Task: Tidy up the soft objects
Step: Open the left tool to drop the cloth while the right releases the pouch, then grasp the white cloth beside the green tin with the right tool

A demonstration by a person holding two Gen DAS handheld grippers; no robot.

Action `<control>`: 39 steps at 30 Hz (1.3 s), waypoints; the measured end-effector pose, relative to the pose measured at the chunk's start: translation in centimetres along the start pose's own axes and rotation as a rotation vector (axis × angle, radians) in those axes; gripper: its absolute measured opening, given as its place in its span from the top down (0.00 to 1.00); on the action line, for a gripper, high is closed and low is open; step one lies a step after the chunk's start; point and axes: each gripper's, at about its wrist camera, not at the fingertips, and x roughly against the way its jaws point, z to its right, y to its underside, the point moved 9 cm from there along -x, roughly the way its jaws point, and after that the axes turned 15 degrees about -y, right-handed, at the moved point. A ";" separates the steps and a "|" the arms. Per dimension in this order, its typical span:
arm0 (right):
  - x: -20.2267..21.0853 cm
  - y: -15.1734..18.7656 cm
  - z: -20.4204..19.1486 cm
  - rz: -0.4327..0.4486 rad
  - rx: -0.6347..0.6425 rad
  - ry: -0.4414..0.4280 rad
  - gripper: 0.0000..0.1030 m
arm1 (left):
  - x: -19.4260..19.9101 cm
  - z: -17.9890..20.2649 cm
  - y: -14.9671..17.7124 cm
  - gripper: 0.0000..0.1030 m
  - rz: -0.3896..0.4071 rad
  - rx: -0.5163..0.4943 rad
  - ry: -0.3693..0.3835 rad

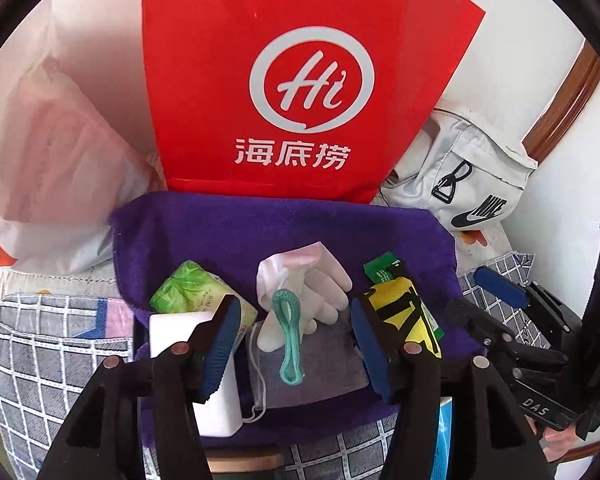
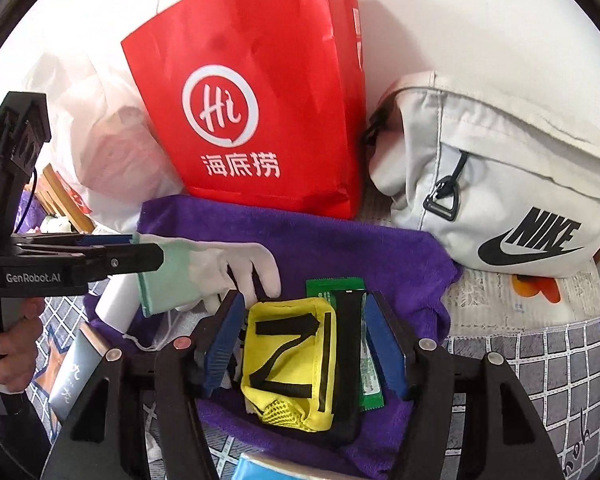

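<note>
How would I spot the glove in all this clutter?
Find the red bag; a purple towel lies in front of it. The glove lies mid-towel between a green packet and a yellow pouch. It alone is white, with fingers and a teal cuff.

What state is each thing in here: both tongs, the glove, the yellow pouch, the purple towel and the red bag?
Left tongs, open, one finger on each side of the glove's cuff.
Right tongs, open, astride the pouch.
White glove, unfolded, cuff towards the left tongs.
Yellow pouch, lying flat on the towel.
Purple towel, spread out.
Red bag, standing upright.
</note>
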 end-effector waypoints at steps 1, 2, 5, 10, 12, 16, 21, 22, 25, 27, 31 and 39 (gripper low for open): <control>0.3 -0.1 -0.3 0.005 0.000 -0.003 0.40 | 0.3 -0.2 0.0 0.46 0.004 0.004 -0.007; 0.7 -0.2 -0.7 0.010 0.001 -0.007 0.40 | 0.6 -0.4 0.1 0.45 0.005 0.009 -0.011; 1.7 0.0 -1.8 0.008 0.016 -0.009 0.40 | 1.8 -0.9 0.6 0.45 0.004 0.018 -0.017; 3.1 2.3 -4.9 -0.006 0.030 -0.043 0.40 | 4.1 -2.4 2.1 0.45 0.011 0.023 -0.050; 3.2 3.7 -6.2 -0.025 0.035 -0.057 0.40 | 5.1 -3.0 2.8 0.45 0.017 0.028 -0.055; 3.2 7.0 -9.2 -0.073 0.048 -0.080 0.40 | 7.1 -4.8 4.9 0.45 0.027 0.046 -0.088; 3.7 10.1 -12.7 -0.089 0.045 -0.122 0.52 | 9.2 -7.4 7.7 0.45 0.044 0.086 -0.119; 3.6 10.6 -13.2 -0.093 0.039 -0.126 0.55 | 9.6 -8.0 8.4 0.45 0.049 0.093 -0.124; 3.2 12.5 -14.6 -0.117 0.040 -0.130 0.55 | 10.5 -9.5 10.5 0.45 0.058 0.117 -0.143; 2.8 13.7 -15.4 -0.130 0.048 -0.129 0.55 | 10.8 -10.5 11.9 0.45 0.059 0.132 -0.157; 1.7 16.2 -16.5 -0.162 0.028 -0.139 0.55 | 11.1 -12.2 14.9 0.45 0.045 0.148 -0.190; -0.8 19.5 -17.6 -0.200 0.020 -0.131 0.55 | 11.5 -14.4 19.0 0.45 0.022 0.198 -0.177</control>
